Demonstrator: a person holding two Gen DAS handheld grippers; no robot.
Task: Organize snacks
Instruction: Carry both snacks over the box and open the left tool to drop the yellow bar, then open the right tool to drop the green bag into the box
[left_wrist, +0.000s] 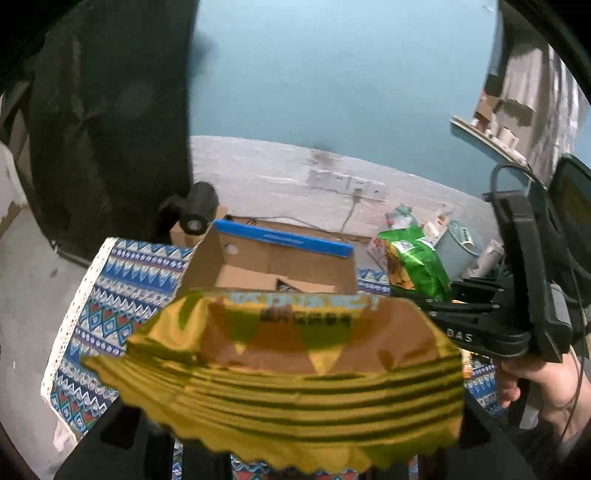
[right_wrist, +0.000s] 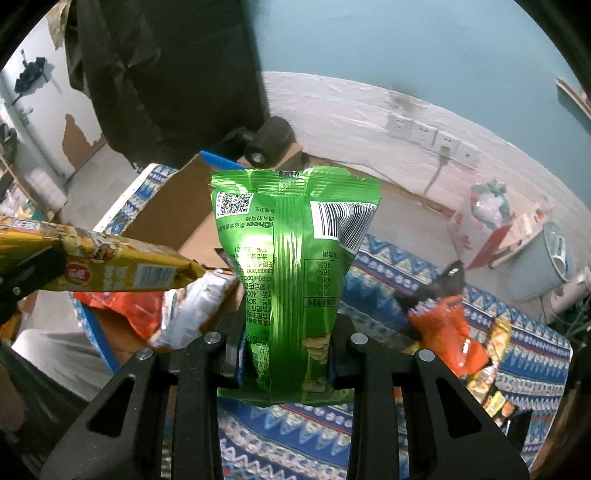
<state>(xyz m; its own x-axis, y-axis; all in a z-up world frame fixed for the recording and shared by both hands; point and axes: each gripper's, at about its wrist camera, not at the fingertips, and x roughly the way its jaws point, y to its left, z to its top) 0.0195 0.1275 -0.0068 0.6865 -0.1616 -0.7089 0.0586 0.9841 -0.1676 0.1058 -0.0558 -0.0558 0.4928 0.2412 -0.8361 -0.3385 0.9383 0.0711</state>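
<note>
1. Step in hand, as I judge it: both packets are being carried toward the open cardboard box (left_wrist: 266, 266), which stands on the patterned cloth (left_wrist: 122, 295) covering the bench.
2. The left gripper (left_wrist: 295, 443) is clenched on a gold snack packet (left_wrist: 295, 362), pinched at its crimped, serrated end seal; the packet lies flat and wide just short of the box.
3. The right gripper (right_wrist: 288, 365) grasps a green snack bag (right_wrist: 295, 266) low on its body, held upright with its back seam, barcode and QR code facing the camera.
4. The next move calls for bringing each packet over the box opening and releasing without snagging its walls.
5. An orange packet (right_wrist: 447, 336) and other snacks lie loose on the cloth at the right, apparently still to be sorted.
</note>
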